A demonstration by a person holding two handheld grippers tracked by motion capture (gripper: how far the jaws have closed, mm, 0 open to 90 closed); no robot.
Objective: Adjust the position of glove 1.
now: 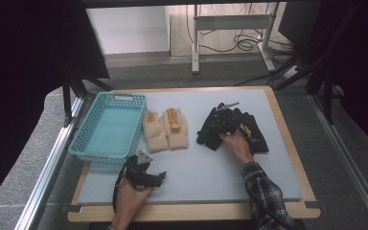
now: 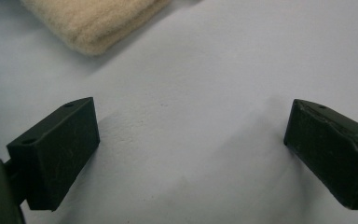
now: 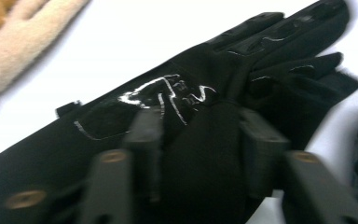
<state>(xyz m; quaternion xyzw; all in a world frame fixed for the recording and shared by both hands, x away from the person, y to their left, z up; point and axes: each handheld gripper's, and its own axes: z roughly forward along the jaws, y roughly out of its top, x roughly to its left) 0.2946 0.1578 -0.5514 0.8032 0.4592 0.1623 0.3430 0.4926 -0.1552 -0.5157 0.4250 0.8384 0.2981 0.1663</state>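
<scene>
A pair of black gloves [image 1: 256, 136] lies right of centre on the pale blue mat [image 1: 196, 175]. My right gripper [image 1: 223, 120] is down on the left one, held by a hand in a plaid sleeve. In the right gripper view the glove [image 3: 121, 116] bears a shiny printed logo, and a bunched fold of its fabric is pinched between the jaws of my right gripper [image 3: 200, 140]. My left gripper [image 1: 159, 176] rests low at the front left of the mat. Its jaws stand wide apart in the left gripper view, where the gripper [image 2: 191, 140] holds nothing over the bare mat.
A teal plastic basket [image 1: 103, 154] stands at the left of the table. Beside it lie two cream fleece mittens [image 1: 167, 129], with one edge in the left gripper view [image 2: 93, 23]. The table's wooden rim [image 1: 292, 143] frames the mat; a metal rail runs along each side.
</scene>
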